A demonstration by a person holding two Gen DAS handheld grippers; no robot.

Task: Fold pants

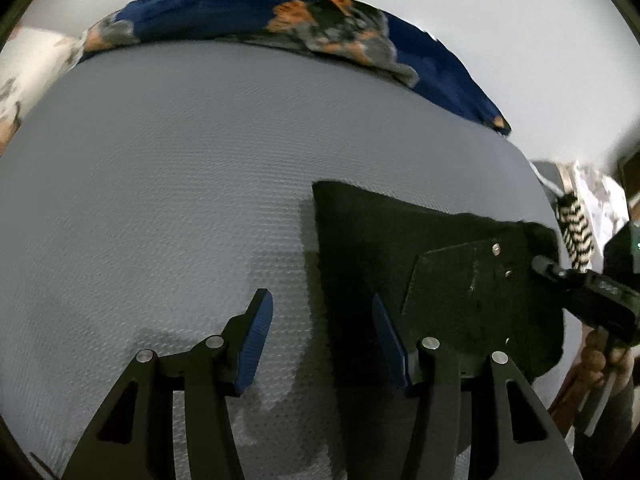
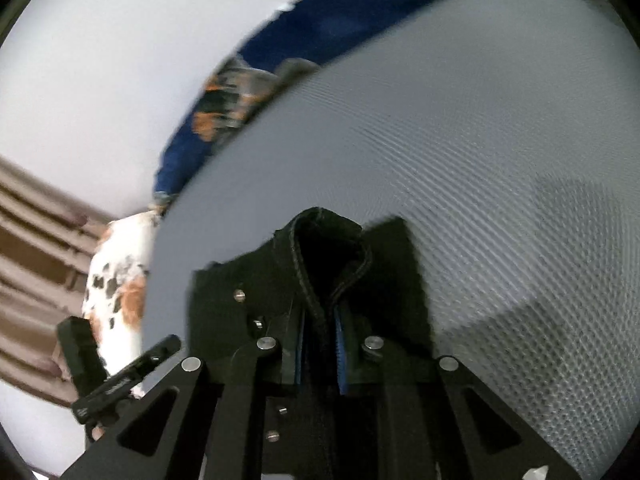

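left tool (image 1: 322,334): jaws apart, nothing between the blue pads, held above the grey textured bed (image 1: 160,180) at the pants' left edge.
right tool (image 2: 320,344): clamped on a stitched edge of the black pants (image 2: 320,240).
pants: bunched on the bed, one fold lifted.
far edge: blue patterned blanket (image 1: 192,8).

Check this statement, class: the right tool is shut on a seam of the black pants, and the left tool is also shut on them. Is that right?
Not quite. The right tool is shut on the black pants, but the left tool is open, holding nothing, above the grey mattress. The left wrist view shows it.
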